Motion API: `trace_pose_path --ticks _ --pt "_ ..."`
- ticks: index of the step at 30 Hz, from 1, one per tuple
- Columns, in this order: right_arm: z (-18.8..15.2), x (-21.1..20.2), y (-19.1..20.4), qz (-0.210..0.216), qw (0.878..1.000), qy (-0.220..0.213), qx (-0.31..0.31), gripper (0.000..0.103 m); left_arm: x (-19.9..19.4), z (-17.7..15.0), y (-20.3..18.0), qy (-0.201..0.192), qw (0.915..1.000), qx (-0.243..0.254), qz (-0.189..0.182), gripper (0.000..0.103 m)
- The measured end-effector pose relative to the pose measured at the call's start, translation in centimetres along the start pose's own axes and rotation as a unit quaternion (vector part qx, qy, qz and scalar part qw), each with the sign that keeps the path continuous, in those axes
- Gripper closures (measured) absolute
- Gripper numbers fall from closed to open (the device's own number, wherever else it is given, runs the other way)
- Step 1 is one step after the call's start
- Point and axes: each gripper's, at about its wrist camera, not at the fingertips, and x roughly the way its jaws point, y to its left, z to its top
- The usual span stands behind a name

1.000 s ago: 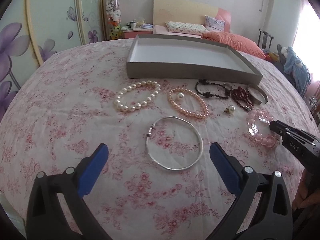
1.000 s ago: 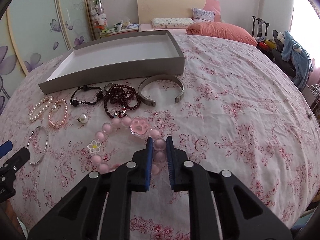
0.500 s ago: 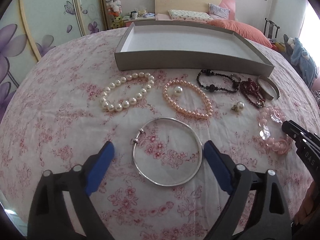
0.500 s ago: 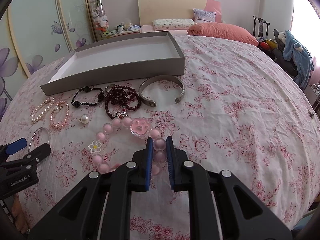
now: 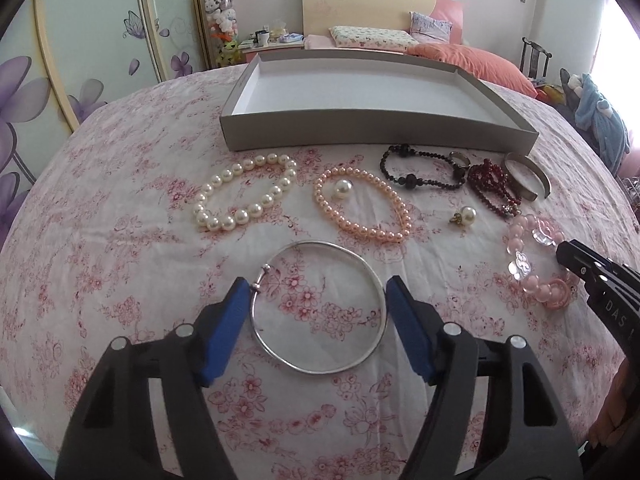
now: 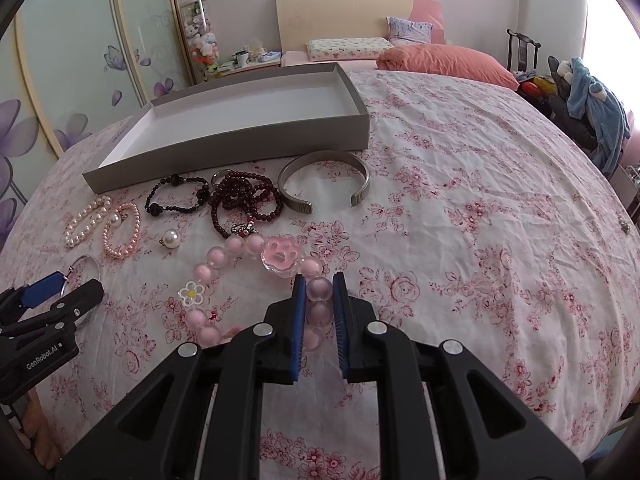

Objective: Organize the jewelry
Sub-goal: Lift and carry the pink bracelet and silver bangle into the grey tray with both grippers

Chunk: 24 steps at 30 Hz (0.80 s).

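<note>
A thin silver bangle (image 5: pixel 320 243) lies flat on the flowered bedspread, between the blue pads of my left gripper (image 5: pixel 318 300). The jaws are closing. The left pad sits at the bangle's clasp and the right pad is just beside its rim, with no clear press. My right gripper (image 6: pixel 319 280) is shut on a bead of the pink bead bracelet (image 6: pixel 236 246), which has a paw charm and a flower charm and rests on the bed. An empty grey box (image 5: pixel 360 128) with a white inside stands behind the jewelry.
In front of the box lie a white pearl bracelet (image 5: pixel 236 216), a pink pearl bracelet (image 5: pixel 360 232) with a loose pearl (image 5: pixel 342 189) inside it, a black bead bracelet (image 5: pixel 412 180), dark red beads (image 5: pixel 492 184), a silver cuff (image 5: pixel 536 176) and a pearl earring (image 5: pixel 466 214). Pillows lie beyond.
My left gripper has moved forward until the silver bangle lies between its pads, and its jaws have narrowed around it. The right gripper has stayed still on the pink beads.
</note>
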Motion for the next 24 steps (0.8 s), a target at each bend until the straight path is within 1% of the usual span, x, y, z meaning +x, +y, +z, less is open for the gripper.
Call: trace_pose_path --ticks 3,10,17,24 --pt "0.0 -0.2 -0.2 0.011 1.0 -0.006 0.008 0.089 -0.1 -0.1 0.2 -0.001 1.0 -0.001 -0.002 0.035" --pt "1.0 -1.8 0.1 0.035 0.999 -0.04 0.004 0.089 -0.7 -0.3 1.0 -0.006 0.9999 -0.012 -0.008 0.035" --pt "1.8 -3.0 0.8 0.058 0.996 -0.066 -0.005 0.089 -1.9 0.2 1.7 -0.03 0.9994 -0.015 -0.006 0.035" --pt "1.9 -4.0 1.3 0.079 0.993 -0.083 -0.011 0.089 -3.1 0.6 2.2 -0.049 0.9986 -0.017 -0.006 0.035"
